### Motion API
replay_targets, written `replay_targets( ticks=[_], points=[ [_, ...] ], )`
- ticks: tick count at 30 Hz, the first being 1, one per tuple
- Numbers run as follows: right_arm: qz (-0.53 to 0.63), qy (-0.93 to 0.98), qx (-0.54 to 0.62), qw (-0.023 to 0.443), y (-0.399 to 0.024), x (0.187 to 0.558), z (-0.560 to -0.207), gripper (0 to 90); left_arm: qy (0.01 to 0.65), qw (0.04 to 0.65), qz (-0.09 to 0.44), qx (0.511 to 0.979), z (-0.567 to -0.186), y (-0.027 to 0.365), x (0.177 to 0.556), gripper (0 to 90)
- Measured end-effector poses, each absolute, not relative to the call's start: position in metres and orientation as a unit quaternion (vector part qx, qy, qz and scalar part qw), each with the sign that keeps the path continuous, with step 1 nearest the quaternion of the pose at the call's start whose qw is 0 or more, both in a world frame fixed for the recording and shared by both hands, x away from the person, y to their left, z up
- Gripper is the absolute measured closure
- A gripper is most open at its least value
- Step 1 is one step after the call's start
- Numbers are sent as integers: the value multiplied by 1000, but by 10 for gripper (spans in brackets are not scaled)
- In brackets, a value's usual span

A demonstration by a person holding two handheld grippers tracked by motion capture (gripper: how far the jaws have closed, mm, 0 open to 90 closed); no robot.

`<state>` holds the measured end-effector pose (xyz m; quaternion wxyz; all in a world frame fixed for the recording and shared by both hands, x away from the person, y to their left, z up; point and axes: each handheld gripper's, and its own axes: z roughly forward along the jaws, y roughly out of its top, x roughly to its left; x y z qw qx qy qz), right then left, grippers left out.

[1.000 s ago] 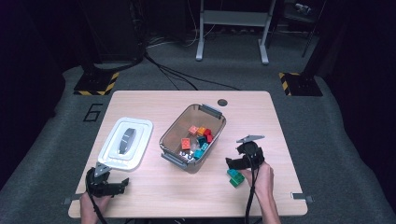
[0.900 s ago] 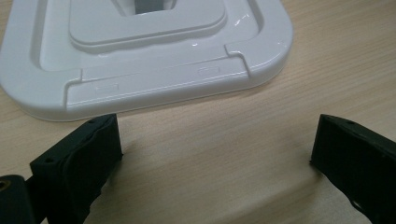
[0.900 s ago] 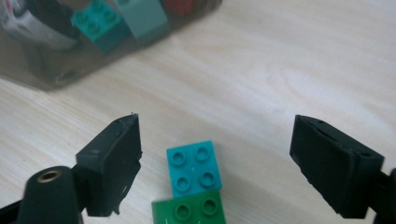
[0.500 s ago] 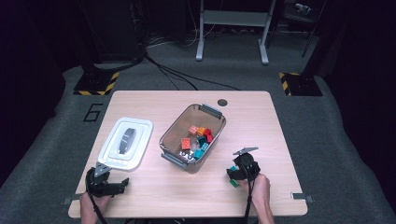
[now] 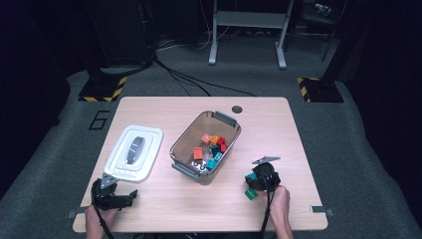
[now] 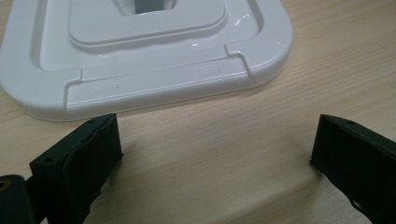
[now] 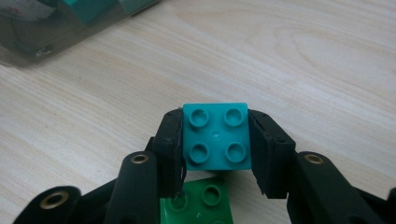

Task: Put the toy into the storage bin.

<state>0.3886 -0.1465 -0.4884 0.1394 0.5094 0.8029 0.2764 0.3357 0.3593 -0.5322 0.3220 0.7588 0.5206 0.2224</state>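
Worktop [image 5: 298, 124]: pale wood, rectangular, with a round dark grommet [image 5: 237, 109] near its far edge.

Your right gripper [image 5: 260, 180]: low over the near right part of the worktop, jaws pointing down. They have just been closing, and they now pinch a teal brick [image 7: 216, 136] from two opposite sides; in the right gripper view both pads lie flat against the brick's walls. In the high view the teal brick [image 5: 251, 176] peeks out at the gripper's left edge.

Teal brick: square, four studs up, sitting on the worktop to the right of the bin and apart from it.

Green brick [image 7: 198, 203]: studs up, directly beside the teal brick on your side of it, partly under the gripper's jaws. In the high view the green brick [image 5: 250, 193] lies just in front of your right hand [image 5: 278, 198].

Bin [image 5: 225, 118]: clear, smoky plastic with grey handles at both ends, set at a slant in the middle of the worktop. It holds a loose heap of red, orange and teal bricks [image 5: 209, 147].

Lid [image 5: 133, 152]: white, rounded corners, lying flat to the left of the bin and apart from it.

Your left gripper [image 5: 130, 197]: resting at the near left corner of the worktop, just in front of the lid. Jaws spread wide with bare wood between them; one jaw tip stands close to the rim of the lid [image 6: 154, 84].
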Motion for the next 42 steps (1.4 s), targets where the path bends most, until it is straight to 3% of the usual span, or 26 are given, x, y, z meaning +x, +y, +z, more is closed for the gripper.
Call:
replay_targets(
  ticks=[15,42],
  points=[
    [298,793,509,155,-148,396,-468,587,521,322,223,759,-532,359,336,15],
    [333,781,489,202,-141,426,-397,587,520,322,222,759,-532,359,336,15]
  ],
)
